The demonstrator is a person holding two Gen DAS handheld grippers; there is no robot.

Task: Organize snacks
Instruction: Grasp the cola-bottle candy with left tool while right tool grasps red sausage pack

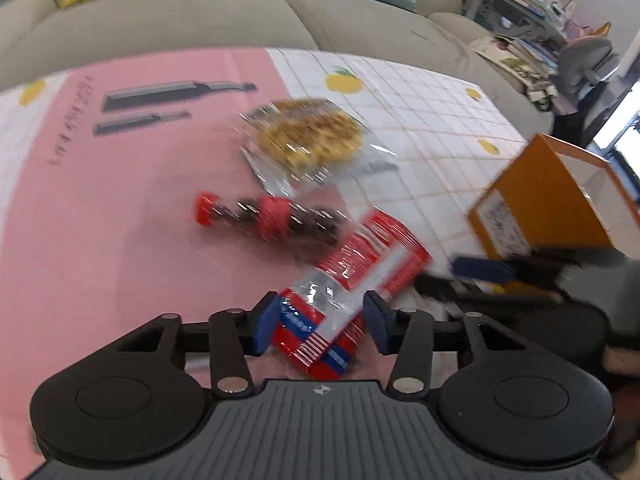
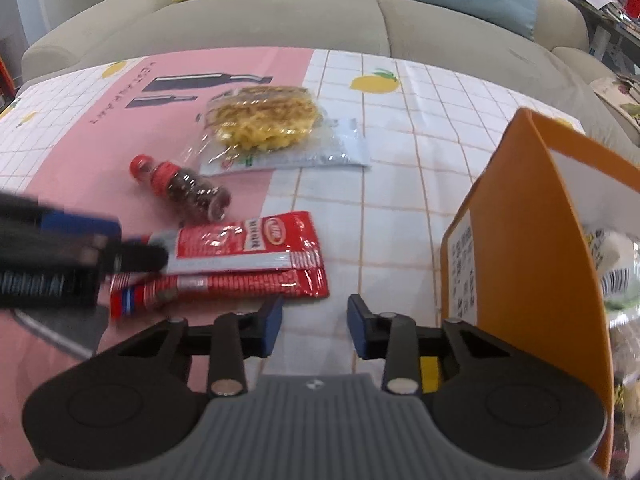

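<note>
A red and silver snack packet point(image 1: 352, 272) point(image 2: 248, 256) lies flat on the tablecloth. My left gripper point(image 1: 322, 322) straddles its near end, and both blue pads touch the packet's edges. In the right wrist view the left gripper's fingers point(image 2: 80, 224) cover the packet's left end. My right gripper point(image 2: 316, 322) hovers open over the white checked cloth beside the packet's right end, with nothing between its fingers. A small dark bottle with a red cap point(image 1: 272, 218) point(image 2: 180, 184) lies on its side behind the packet. Further back lies a clear bag of waffles point(image 1: 312, 136) point(image 2: 264, 120).
An open orange box point(image 1: 540, 200) point(image 2: 520, 260) stands at the right with wrapped snacks point(image 2: 616, 272) inside. The table carries a pink and white checked cloth point(image 2: 400, 184). A beige sofa point(image 2: 320, 24) with yellow and blue cushions runs behind it.
</note>
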